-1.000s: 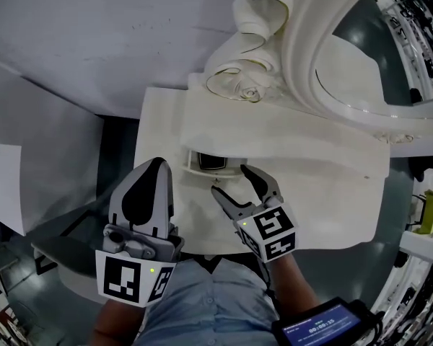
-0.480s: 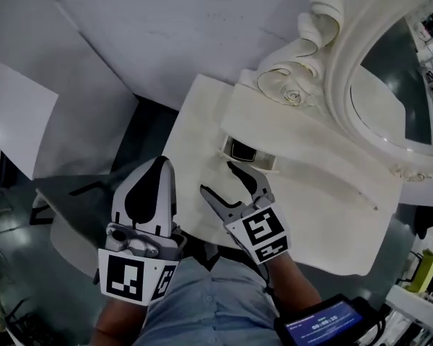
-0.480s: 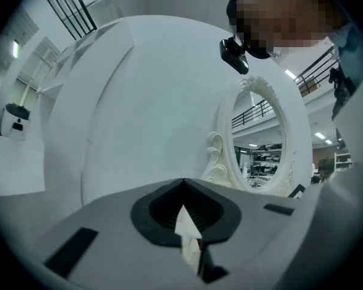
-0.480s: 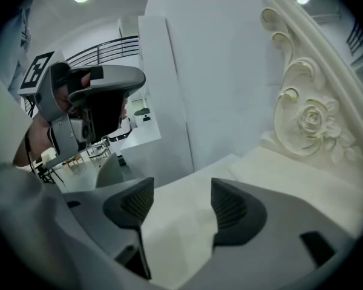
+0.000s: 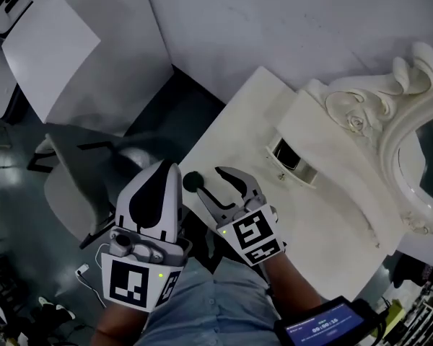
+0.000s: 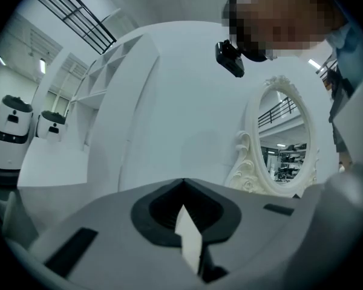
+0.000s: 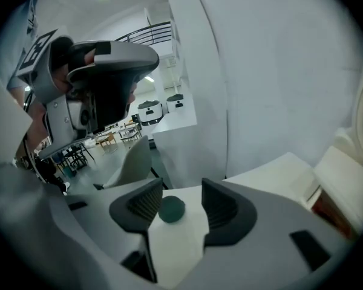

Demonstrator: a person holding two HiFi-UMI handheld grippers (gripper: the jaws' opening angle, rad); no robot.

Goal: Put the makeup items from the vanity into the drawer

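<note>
The right hand-held gripper has just been closing, its jaws partly apart around a small dark round makeup item near the counter's corner. Only one pad seems to touch it. The left hand-held gripper is closed. Pick-up is in hand. Next, a full pinch is needed, then carriage to the open drawer.

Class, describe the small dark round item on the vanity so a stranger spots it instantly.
Find the white vanity with the ornate mirror. At the tabletop's edge farthest from the mirror sits the round item: small, dark and ball-like, unlike the boxy drawer nearer the mirror.
</note>
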